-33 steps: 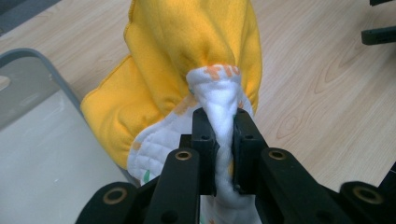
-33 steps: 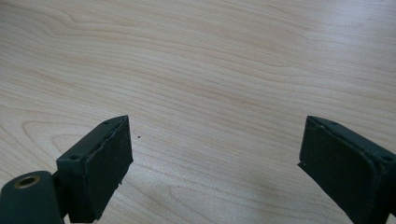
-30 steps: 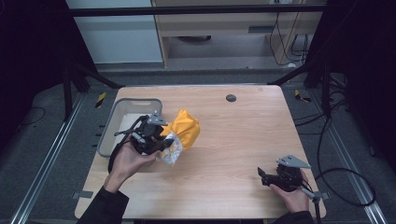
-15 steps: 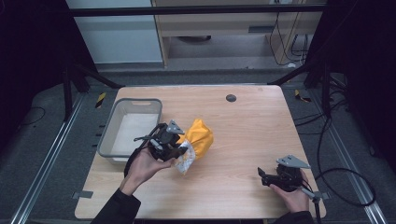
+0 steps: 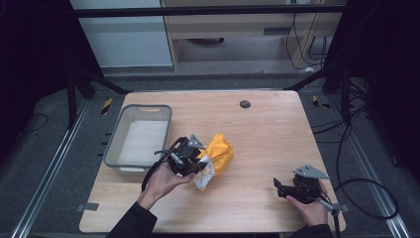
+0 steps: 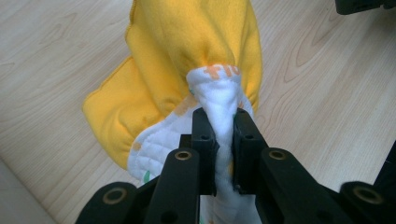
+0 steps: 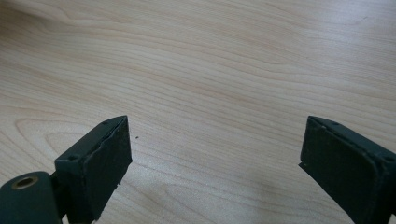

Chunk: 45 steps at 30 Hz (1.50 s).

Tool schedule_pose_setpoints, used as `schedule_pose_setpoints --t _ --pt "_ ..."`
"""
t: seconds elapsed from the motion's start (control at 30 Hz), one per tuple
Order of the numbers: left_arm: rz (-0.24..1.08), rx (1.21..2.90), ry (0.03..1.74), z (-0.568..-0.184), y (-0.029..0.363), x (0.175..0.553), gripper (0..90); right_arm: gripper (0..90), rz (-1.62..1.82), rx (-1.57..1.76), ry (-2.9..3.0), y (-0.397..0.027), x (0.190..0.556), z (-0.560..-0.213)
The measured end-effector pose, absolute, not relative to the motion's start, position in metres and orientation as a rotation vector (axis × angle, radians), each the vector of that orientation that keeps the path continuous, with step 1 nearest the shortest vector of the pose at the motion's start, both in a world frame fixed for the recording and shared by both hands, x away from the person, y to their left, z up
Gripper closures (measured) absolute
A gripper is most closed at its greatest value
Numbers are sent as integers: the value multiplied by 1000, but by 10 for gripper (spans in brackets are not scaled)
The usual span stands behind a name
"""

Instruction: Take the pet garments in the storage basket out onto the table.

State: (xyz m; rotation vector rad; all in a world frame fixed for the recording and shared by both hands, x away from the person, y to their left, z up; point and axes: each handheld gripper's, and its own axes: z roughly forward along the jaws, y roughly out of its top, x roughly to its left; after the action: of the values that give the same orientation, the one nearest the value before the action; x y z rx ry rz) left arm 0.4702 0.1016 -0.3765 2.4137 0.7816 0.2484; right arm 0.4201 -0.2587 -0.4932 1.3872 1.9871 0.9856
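left tongs clamped on a yellow-and-white cloth, right tongs spread wide over bare wood

high view: the left tongs [image 5: 198, 162] pinch the cloth [image 5: 216, 157], which lies on the tabletop [image 5: 267, 134] just past them; both have shifted away from the grey bin [image 5: 141, 141] since a second ago, while the right tongs [image 5: 285, 189] stay put. left gripper view: jaws narrow, squeezing a white quilted fold of the cloth [image 6: 187, 70], yellow fabric bunched beyond. right gripper view: right tongs [image 7: 215, 158] wide apart, holding nothing.
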Motion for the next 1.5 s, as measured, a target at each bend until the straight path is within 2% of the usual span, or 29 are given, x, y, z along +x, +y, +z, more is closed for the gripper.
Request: schedule_pose_setpoints --t 0.8,1.13,1.5 --pt "199 2465 724 -412 77 471 813 80 984 1386 1992 -258 420 -494" --pt "190 2472 716 -423 74 471 778 76 980 1384 1993 -258 420 -494" --pt "224 2450 691 -426 76 470 589 73 979 1383 1993 -258 420 -494"
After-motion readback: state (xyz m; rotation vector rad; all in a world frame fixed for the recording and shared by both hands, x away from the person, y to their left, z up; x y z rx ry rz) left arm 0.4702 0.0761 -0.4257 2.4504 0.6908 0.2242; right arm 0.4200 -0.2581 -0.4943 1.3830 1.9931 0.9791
